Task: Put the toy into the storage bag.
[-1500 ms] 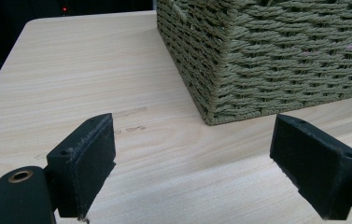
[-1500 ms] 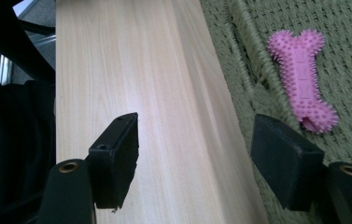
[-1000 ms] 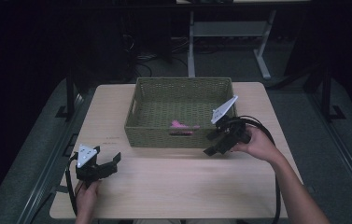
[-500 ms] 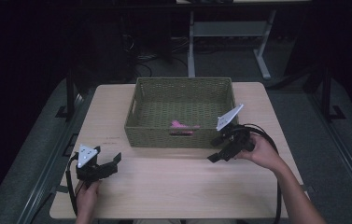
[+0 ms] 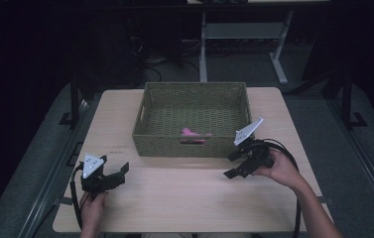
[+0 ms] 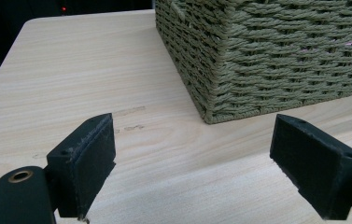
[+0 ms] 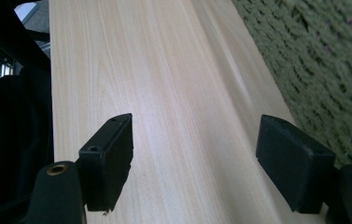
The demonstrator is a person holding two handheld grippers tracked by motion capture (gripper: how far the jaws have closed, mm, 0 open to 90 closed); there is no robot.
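A green woven basket (image 5: 194, 99) stands at the middle back of the light wooden table (image 5: 184, 198), with a small pink thing (image 5: 194, 134) lying inside near its front wall. My right gripper (image 5: 230, 165) hovers just in front of the basket's right front corner, pointing left along the front wall. Its jaws have just been opening and nothing is between them (image 7: 197, 140). The basket wall (image 7: 332, 70) runs along its right side. My left gripper (image 5: 120, 174) rests at the table's front left, open and empty (image 6: 194, 154), facing the basket's corner (image 6: 281, 56).
Bare tabletop (image 6: 71, 70) lies between the two grippers and in front of the basket. A cable (image 5: 288, 153) loops from the right gripper near the table's right edge. Dark floor and desk legs (image 5: 204, 49) lie beyond the table.
My right gripper has come down and toward the person, from the basket's right front rim to the table in front of it, with its jaws wider apart. The left gripper has stayed still.
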